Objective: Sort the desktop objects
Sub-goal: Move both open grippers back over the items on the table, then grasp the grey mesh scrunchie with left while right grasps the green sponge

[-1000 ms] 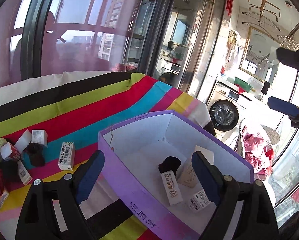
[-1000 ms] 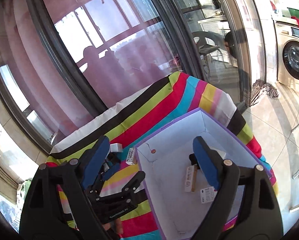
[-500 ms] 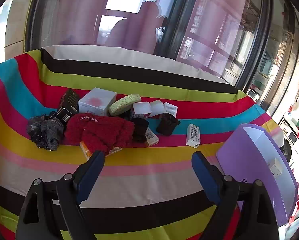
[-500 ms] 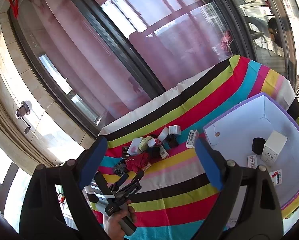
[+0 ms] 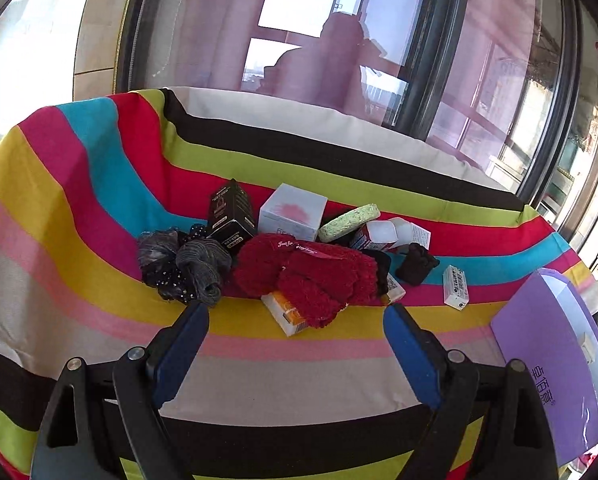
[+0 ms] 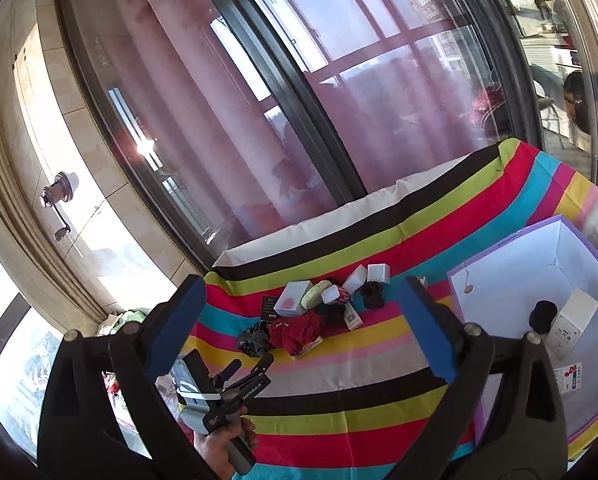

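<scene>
Left gripper (image 5: 295, 316) hung empty, jaws wide apart, with the red fuzzy cloth (image 5: 307, 276) dead ahead, way nearer than the right gripper (image 6: 303, 324), which had just been opening, also empty.

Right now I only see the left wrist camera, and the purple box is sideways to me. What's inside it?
Observer: The right wrist view looks into the purple box: a white carton, a black bundle and a flat card.
Operator: Am I touching anything?
Observer: It seems not. The left claw hangs open just short of the red fluffy cloth.
Operator: And the other claw?
Observer: The right claw has just been opening, and nothing is between its fingers.
</scene>
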`<control>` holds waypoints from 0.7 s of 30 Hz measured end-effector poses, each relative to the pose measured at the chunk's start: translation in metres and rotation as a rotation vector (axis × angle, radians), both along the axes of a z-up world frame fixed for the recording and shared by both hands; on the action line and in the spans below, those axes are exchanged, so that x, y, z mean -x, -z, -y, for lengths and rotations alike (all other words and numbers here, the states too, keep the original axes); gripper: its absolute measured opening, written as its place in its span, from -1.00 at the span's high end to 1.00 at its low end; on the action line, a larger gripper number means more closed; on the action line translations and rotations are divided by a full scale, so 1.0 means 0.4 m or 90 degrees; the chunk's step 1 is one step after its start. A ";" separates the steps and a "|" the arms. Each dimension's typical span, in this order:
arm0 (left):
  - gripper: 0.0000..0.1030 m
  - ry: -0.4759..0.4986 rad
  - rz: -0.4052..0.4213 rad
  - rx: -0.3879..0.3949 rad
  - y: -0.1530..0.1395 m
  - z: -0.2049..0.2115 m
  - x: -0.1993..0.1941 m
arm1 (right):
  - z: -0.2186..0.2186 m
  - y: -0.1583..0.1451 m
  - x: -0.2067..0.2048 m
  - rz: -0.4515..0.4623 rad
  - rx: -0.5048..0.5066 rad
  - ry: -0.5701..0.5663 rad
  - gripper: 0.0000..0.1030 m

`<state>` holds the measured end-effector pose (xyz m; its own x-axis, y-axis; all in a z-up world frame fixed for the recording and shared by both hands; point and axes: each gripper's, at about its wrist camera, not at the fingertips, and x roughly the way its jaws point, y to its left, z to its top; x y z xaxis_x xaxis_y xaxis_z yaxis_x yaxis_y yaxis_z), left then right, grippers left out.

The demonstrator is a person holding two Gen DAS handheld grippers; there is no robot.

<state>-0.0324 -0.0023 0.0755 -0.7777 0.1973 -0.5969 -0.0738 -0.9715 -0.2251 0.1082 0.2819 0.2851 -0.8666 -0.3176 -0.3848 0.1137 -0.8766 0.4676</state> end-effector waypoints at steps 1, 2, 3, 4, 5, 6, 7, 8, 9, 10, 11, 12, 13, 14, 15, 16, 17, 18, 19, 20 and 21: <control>-0.74 -0.002 0.001 -0.001 0.001 0.006 0.005 | 0.011 0.007 0.010 0.006 -0.006 -0.002 -0.91; -0.74 -0.004 0.001 0.000 0.002 0.010 0.011 | 0.021 0.017 0.020 0.013 -0.012 0.003 -0.91; -0.74 -0.009 -0.001 0.004 0.003 0.014 0.018 | 0.028 0.031 0.030 0.011 -0.018 0.001 -0.91; -0.74 -0.019 0.000 0.011 0.006 0.020 0.028 | 0.036 0.046 0.040 0.005 -0.027 -0.008 -0.92; -0.74 -0.032 0.005 0.016 0.009 0.027 0.042 | 0.042 0.066 0.054 0.003 -0.040 -0.019 -0.92; -0.74 -0.048 0.009 0.017 0.014 0.037 0.059 | 0.046 0.089 0.069 0.006 -0.053 -0.020 -0.92; -0.74 -0.065 0.014 0.018 0.021 0.048 0.077 | 0.047 0.113 0.084 0.012 -0.067 -0.012 -0.92; -0.74 -0.081 0.024 0.021 0.031 0.058 0.098 | 0.049 0.141 0.100 0.020 -0.083 0.001 -0.92; -0.73 -0.094 0.035 0.026 0.043 0.069 0.122 | 0.052 0.168 0.119 0.032 -0.103 0.012 -0.92; -0.73 -0.108 0.048 0.027 0.056 0.080 0.144 | 0.058 0.194 0.138 0.049 -0.127 0.020 -0.92; -0.73 -0.118 0.058 0.024 0.070 0.091 0.164 | 0.067 0.219 0.158 0.068 -0.154 0.020 -0.92; -0.73 -0.127 0.063 0.025 0.080 0.099 0.182 | 0.078 0.242 0.174 0.079 -0.175 0.017 -0.92; -0.73 -0.141 0.068 0.037 0.091 0.104 0.200 | 0.091 0.262 0.185 0.081 -0.197 0.014 -0.92; -0.73 -0.151 0.075 0.047 0.101 0.107 0.216 | 0.109 0.280 0.197 0.086 -0.225 0.007 -0.92; -0.73 -0.152 0.082 0.048 0.113 0.111 0.232 | 0.128 0.294 0.210 0.090 -0.248 -0.007 -0.92; -0.73 -0.153 0.092 0.052 0.126 0.113 0.249 | 0.146 0.304 0.220 0.085 -0.265 -0.021 -0.92; -0.73 -0.158 0.106 0.062 0.141 0.114 0.265 | 0.164 0.315 0.230 0.081 -0.282 -0.032 -0.92; -0.73 -0.160 0.112 0.068 0.151 0.114 0.274 | 0.183 0.323 0.243 0.084 -0.297 -0.043 -0.92; -0.73 -0.158 0.112 0.070 0.158 0.115 0.278 | 0.198 0.330 0.254 0.084 -0.303 -0.053 -0.92; -0.73 -0.157 0.113 0.076 0.163 0.117 0.282 | 0.210 0.339 0.266 0.085 -0.304 -0.060 -0.92; -0.59 -0.155 0.116 0.078 0.167 0.119 0.286 | 0.219 0.347 0.278 0.089 -0.301 -0.064 -0.92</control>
